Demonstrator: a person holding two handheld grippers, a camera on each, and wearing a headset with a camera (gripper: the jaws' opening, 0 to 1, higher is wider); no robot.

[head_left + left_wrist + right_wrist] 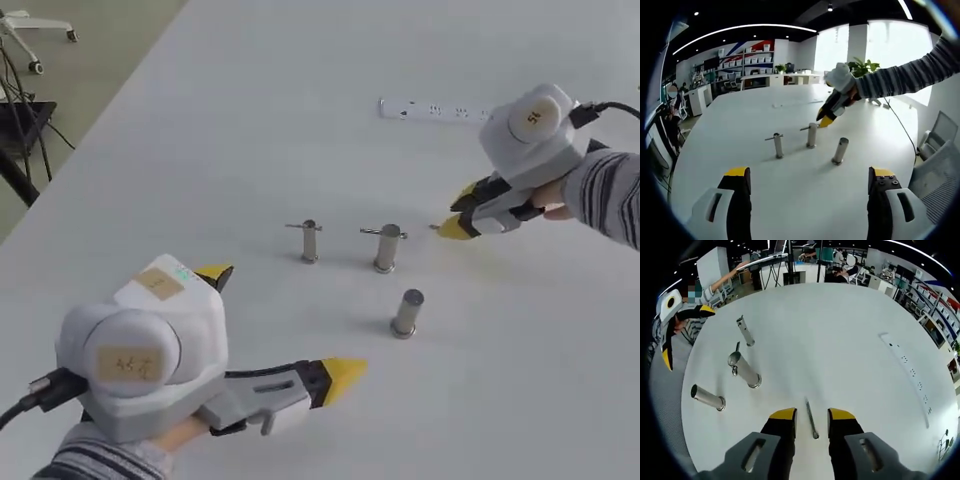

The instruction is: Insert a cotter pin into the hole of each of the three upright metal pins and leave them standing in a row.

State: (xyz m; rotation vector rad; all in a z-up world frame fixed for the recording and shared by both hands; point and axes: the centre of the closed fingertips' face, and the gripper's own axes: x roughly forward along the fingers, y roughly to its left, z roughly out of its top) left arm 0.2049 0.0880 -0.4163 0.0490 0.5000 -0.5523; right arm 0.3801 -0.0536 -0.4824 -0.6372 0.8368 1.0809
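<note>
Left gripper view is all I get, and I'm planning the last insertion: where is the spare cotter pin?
Observer: The spare cotter pin lies on the table between the right gripper's open jaws, apparently touching neither.
Operator: Do the three posts form a row yet?
Observer: Not by the head view: the bare post stands nearer the camera than the two pinned posts, off their line.
</note>
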